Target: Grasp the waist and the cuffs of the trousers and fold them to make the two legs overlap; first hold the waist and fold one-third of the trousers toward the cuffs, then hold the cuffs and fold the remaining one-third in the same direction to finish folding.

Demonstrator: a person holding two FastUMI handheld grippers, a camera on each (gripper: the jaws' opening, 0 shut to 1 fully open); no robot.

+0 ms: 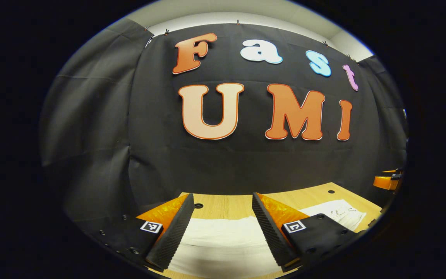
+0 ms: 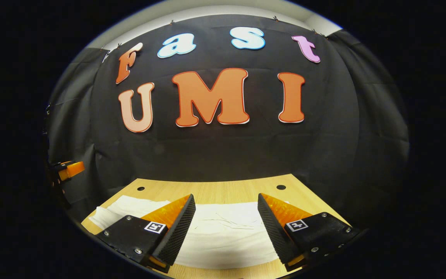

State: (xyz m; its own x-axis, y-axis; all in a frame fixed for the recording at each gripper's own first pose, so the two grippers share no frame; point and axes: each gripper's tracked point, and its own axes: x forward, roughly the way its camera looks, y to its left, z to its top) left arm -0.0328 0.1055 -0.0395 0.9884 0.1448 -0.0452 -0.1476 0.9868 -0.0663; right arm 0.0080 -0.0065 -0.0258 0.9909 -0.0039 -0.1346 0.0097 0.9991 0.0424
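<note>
**Trousers flat on the table, both grippers poised above**

Trousers [image 1: 223, 240] of pale, off-white cloth lie spread on the light wooden table [image 1: 223, 203], running across it in front of the black cloth wall. In the left gripper view the left gripper [image 1: 223, 228] hangs over one stretch of the cloth with its fingers well apart and nothing between them. In the right gripper view the right gripper [image 2: 226, 228] does likewise, fingers wide, the cloth [image 2: 223, 232] below and not yet touched. Which end is the waist and which the cuffs cannot be told from here.

The step in hand looks like the very first: taking hold so the two legs can be laid one over the other. To do it well, each gripper should come down on an outer edge of the garment, pinch through a single thickness of edge, and lift only enough to carry it across. Both should travel together so the fold line runs straight down the middle.

The fabric looks thin and limp, with faint creases and a slight pucker near the middle in the right gripper view; it will probably sag and drag if lifted from one point only. The fingers carry ribbed, wedge-shaped pads [image 2: 176, 228], which should bite well on soft cloth. The tabletop is smooth wood grain with small round holes [image 2: 281, 187] near its far edge.
</note>
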